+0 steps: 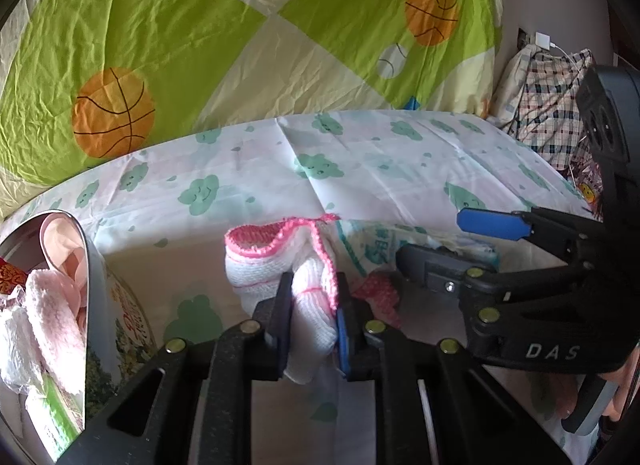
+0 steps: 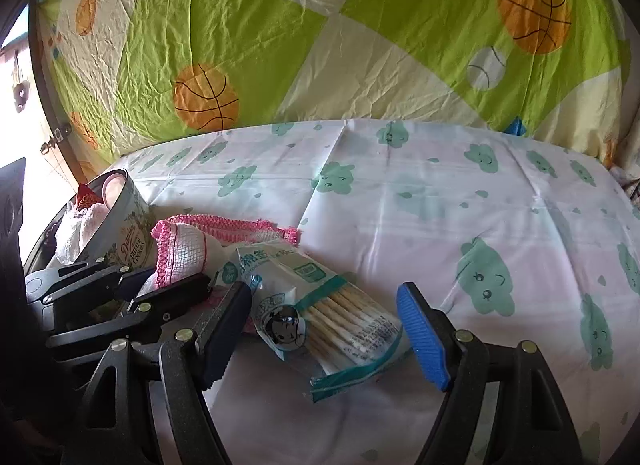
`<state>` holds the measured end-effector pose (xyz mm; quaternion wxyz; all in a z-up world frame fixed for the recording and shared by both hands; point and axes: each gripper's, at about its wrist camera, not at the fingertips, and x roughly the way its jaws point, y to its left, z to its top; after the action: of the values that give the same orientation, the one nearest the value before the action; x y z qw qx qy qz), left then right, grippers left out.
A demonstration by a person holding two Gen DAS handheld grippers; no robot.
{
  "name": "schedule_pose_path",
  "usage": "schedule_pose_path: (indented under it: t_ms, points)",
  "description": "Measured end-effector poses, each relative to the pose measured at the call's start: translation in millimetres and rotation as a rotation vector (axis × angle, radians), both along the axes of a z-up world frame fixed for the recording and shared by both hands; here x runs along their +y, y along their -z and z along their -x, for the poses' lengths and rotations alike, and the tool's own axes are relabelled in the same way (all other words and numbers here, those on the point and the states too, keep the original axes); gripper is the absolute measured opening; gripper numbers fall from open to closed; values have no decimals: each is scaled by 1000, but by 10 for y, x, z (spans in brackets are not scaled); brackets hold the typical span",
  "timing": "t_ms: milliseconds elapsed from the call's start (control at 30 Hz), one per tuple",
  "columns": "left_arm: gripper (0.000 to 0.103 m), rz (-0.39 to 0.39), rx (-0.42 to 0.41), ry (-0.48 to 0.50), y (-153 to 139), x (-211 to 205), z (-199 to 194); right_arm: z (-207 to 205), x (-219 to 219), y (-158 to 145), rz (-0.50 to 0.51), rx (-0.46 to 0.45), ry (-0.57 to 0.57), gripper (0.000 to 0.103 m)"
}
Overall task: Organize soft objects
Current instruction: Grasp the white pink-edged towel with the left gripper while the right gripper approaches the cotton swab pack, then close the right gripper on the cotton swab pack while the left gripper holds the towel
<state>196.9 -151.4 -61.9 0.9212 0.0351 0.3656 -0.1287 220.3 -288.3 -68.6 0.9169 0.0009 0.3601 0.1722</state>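
White knitted cloth [image 1: 312, 297] pinched in left tongs [image 1: 314, 321]; right tongs [image 2: 320, 339] agape around cotton-swab packet [image 2: 320, 317]; next, lift toward cookie tin [image 1: 96, 297].

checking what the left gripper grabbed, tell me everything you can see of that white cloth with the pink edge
The white cloth is a soft knitted piece with a bright pink crocheted border and thin pink lines across the weave. It is bunched and folded, not flat. The left gripper is shut on its lower part, so the fabric bulges above and below the pads. It lies on the cloud-print sheet, beside the cookie tin, and its edge touches the bag of cotton swabs.
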Motion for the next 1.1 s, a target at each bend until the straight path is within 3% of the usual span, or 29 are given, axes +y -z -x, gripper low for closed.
schedule_pose_path:
  t_ms: [233,400,467,600,633,667,800,867,967,1100]
  points:
    - [20,19,21,0,22,30,-30,-187,-38,133,-65,107,-33,77]
    - [23,27,23,-3,21,47,-30,-226,-8,162,-52,125,-30,76]
    - [23,32,22,-1,20,56,-32,-221,18,159,-26,120,-26,64]
    - [26,29,22,-1,18,54,-30,-158,57,139,37,97,2,53]
    - [29,28,21,-3,15,56,-26,-145,49,132,52,90,22,44]
    - [30,28,20,-4,13,54,-27,-134,33,125,66,81,46,42]
    - [34,13,24,-5,23,30,-37,-144,-95,114,76,79,151,41]
    - [52,-7,33,-7,39,3,-51,-165,-116,121,69,91,154,46]
    - [64,-24,47,-3,63,-32,-72,-193,-104,138,84,108,154,50]
    - [64,-20,76,5,100,-57,-136,-186,-100,139,87,108,157,50]
